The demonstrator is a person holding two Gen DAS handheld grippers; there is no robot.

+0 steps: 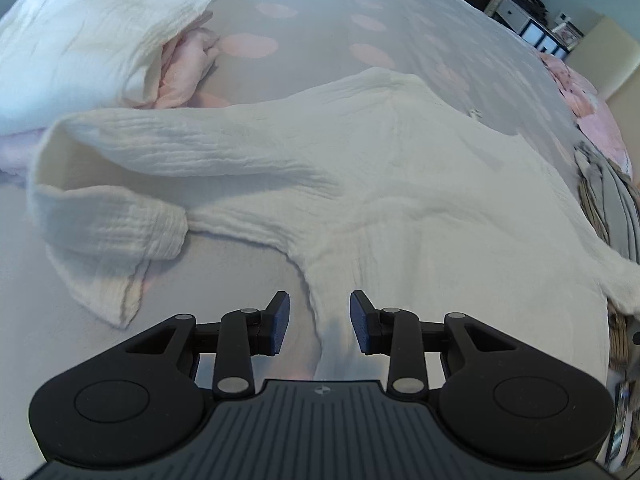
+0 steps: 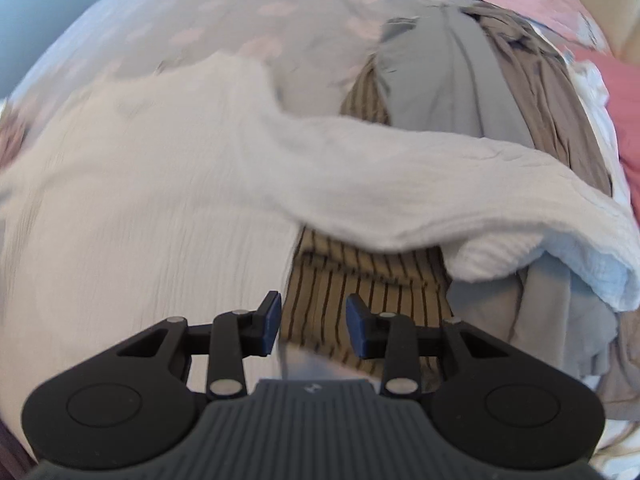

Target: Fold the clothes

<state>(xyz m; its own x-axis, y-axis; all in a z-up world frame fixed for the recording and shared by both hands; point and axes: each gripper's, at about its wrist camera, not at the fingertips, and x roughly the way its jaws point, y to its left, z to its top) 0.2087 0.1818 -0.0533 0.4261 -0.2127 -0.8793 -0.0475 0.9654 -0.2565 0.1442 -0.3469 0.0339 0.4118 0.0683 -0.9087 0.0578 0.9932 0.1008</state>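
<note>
A white crinkled long-sleeved top [image 1: 400, 184] lies spread flat on the bed. In the left wrist view its left sleeve [image 1: 160, 148] runs to the left, and the cuff is doubled back on itself. My left gripper [image 1: 320, 322] hovers open over the top's side edge below the underarm, with nothing between its pads. In the right wrist view the top's body [image 2: 140, 200] fills the left, and the other sleeve [image 2: 460, 184] drapes over a pile of clothes. My right gripper [image 2: 313, 322] is open above a striped garment [image 2: 352, 292] beside the top's edge, holding nothing.
A grey bedspread with pink dots [image 1: 320, 20] covers the bed. A folded white piece [image 1: 80, 40] lies over pink cloth [image 1: 184, 68] at the far left. Grey [image 2: 436, 80], brown [image 2: 552, 100] and pink clothes are heaped on the right. A shelf unit [image 1: 532, 20] stands beyond the bed.
</note>
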